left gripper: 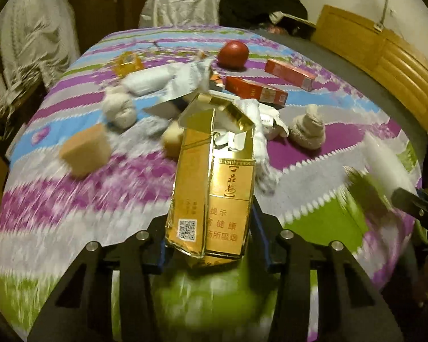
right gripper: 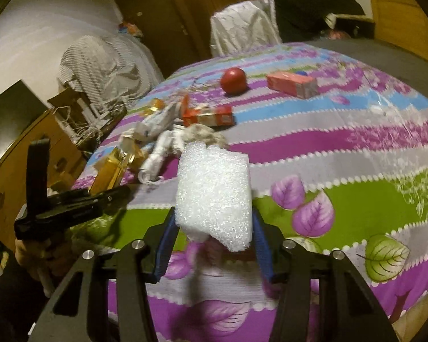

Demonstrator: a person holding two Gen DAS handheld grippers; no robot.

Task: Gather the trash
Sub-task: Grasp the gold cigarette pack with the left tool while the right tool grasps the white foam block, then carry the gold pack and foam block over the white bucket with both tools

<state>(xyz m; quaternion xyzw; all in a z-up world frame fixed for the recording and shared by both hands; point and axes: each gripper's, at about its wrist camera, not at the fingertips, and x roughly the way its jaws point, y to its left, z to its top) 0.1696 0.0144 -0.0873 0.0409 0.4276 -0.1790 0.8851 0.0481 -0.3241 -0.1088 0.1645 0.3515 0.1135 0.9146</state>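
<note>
Trash litters the bed [right gripper: 342, 154]: left tool [left gripper: 209, 228] pinches a light, crushable gold cigarette pack [left gripper: 214, 188] by its base; right tool [right gripper: 214, 228] squeezes a soft white foam block [right gripper: 214, 191] at its sides.

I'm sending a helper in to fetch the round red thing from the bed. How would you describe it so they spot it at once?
Start at the bed's striped purple quilt and look to its far end, past the litter in the middle. The red ball sits there, left of a red carton. It is the only round red item; the other red things are boxes.
</note>
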